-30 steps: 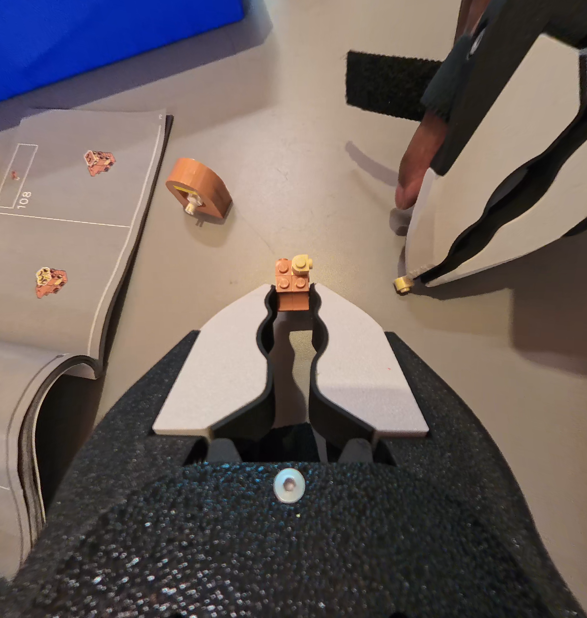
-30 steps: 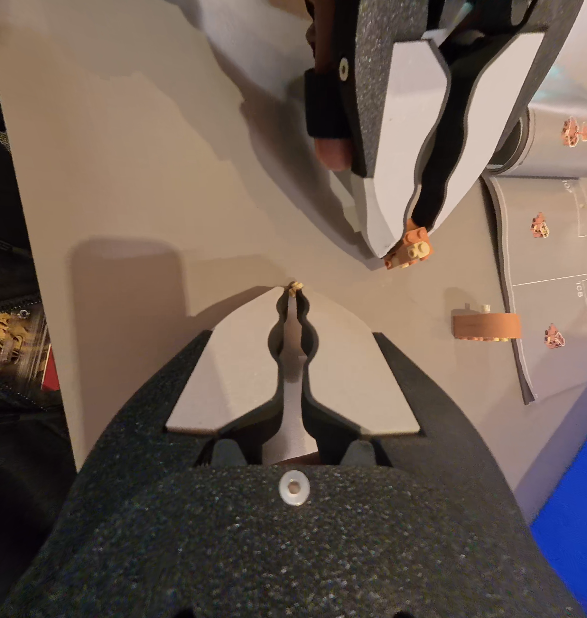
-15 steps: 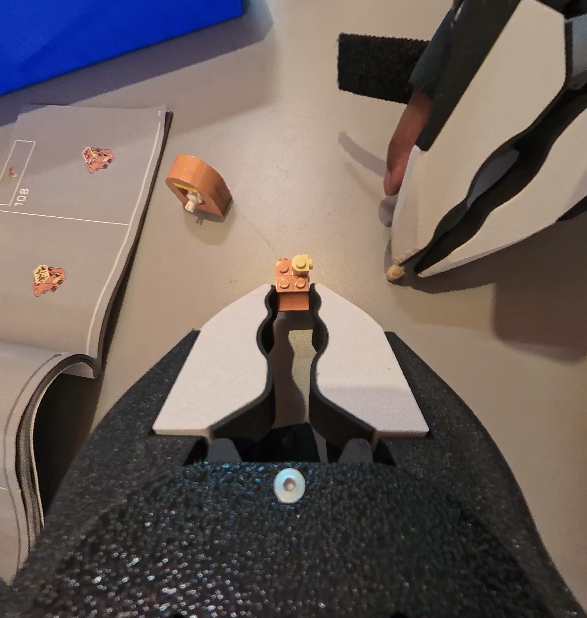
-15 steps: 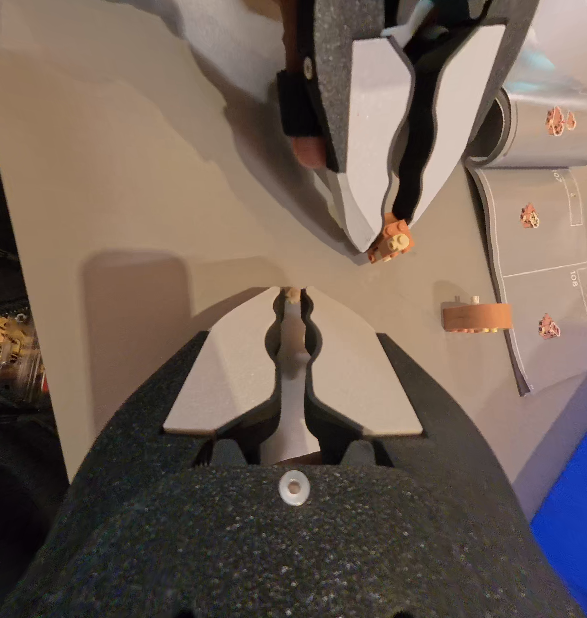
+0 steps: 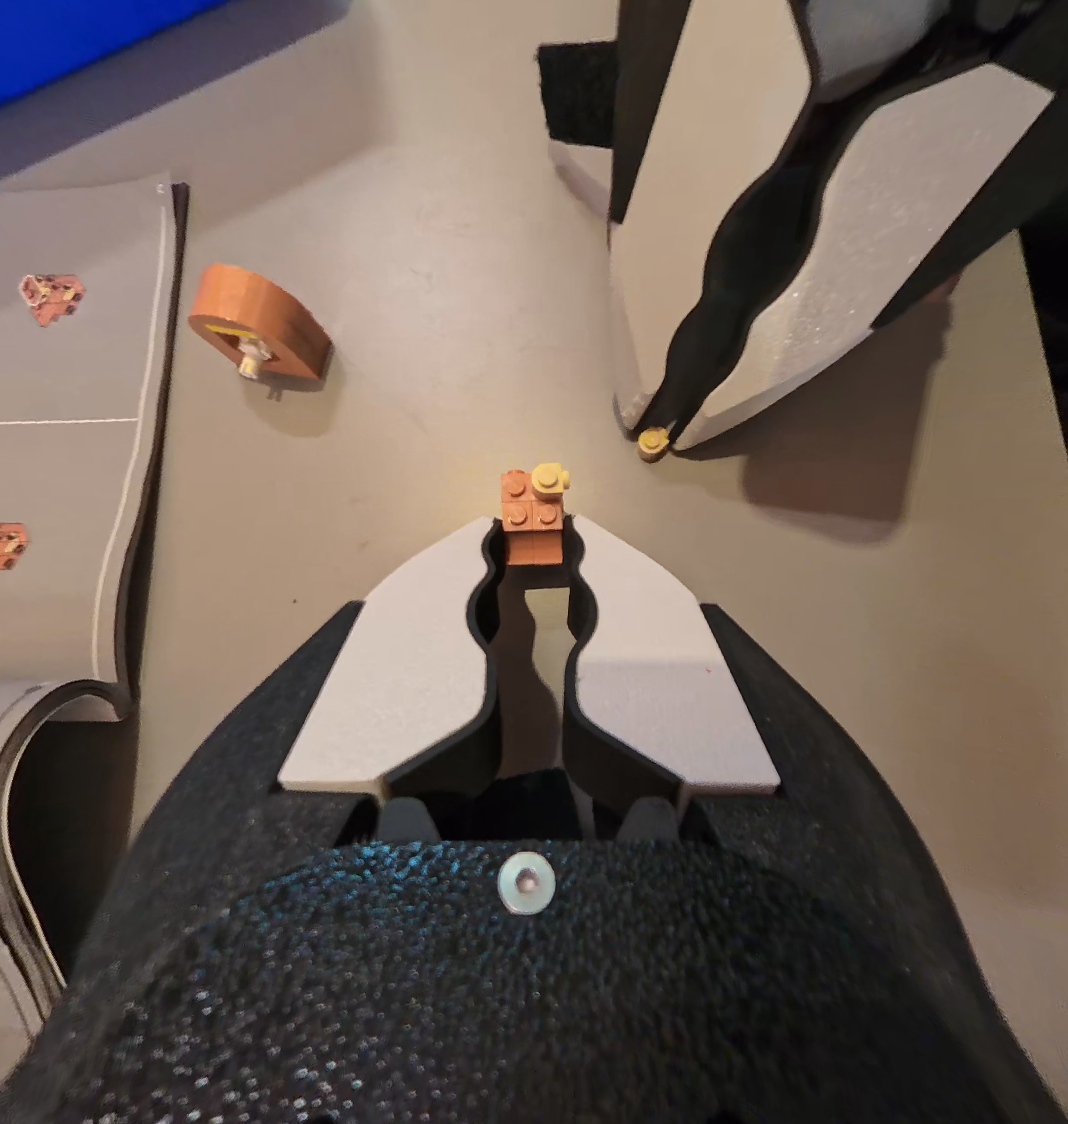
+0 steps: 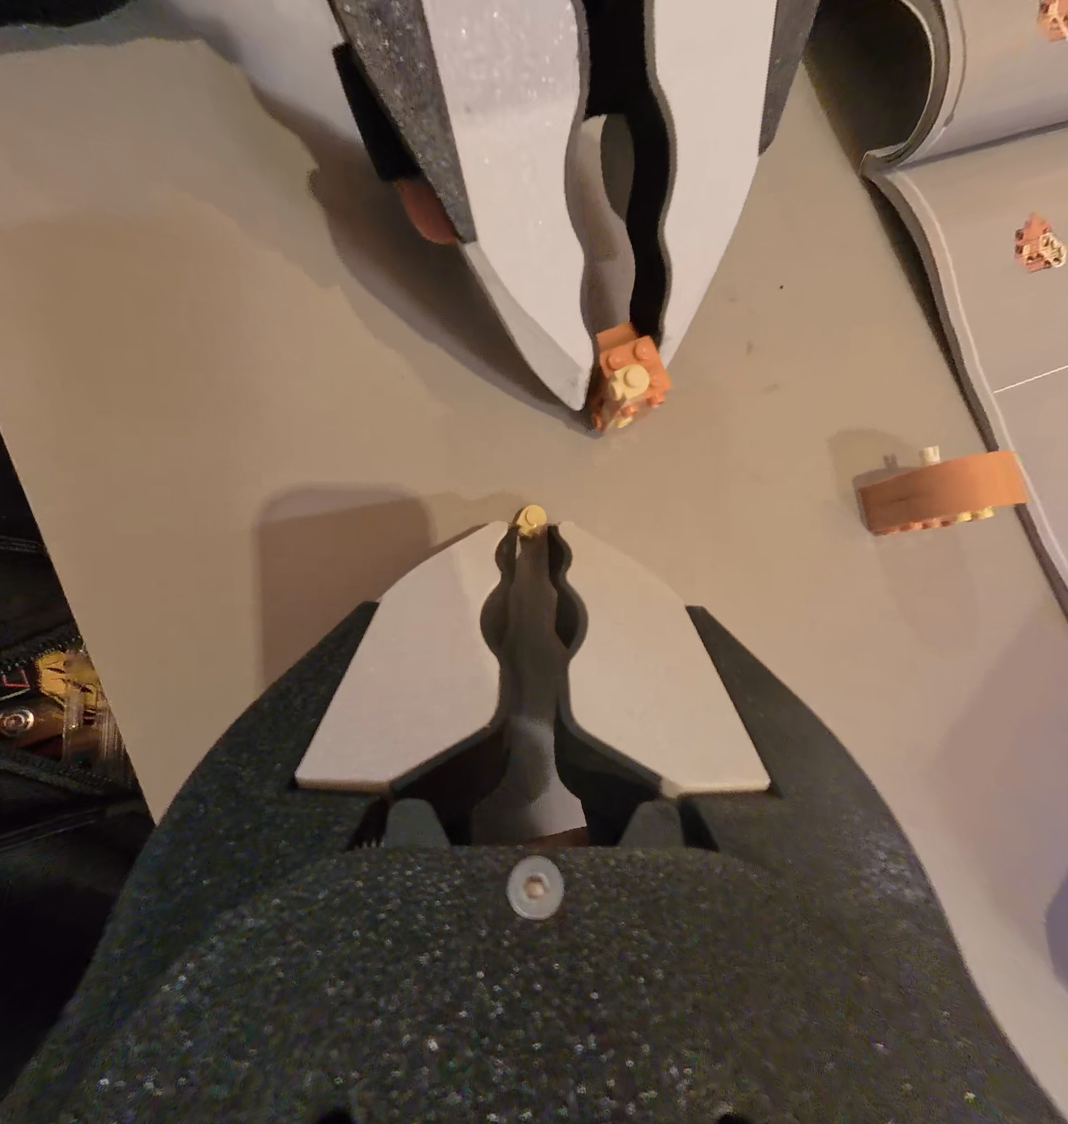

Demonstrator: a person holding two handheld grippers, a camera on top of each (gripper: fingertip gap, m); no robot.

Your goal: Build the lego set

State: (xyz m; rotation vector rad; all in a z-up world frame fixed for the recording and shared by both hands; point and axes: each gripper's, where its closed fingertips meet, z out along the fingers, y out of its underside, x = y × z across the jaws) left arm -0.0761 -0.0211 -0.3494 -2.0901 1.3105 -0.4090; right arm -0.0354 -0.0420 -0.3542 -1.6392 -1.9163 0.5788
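An open grey instruction booklet lies at the left of the desk, with a rounded brown brick assembly just beside it. The left gripper has its jaws closed on a small brown brick cluster topped with a tan stud. To the right, the right gripper pinches a tiny tan round piece at its very tips, seemingly just above the desk.

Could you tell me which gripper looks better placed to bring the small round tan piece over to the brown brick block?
Probably the right gripper: it pinches the tan round piece at its fingertips. The left gripper is clamped on the brown brick block, studs exposed, so it likely just steadies.
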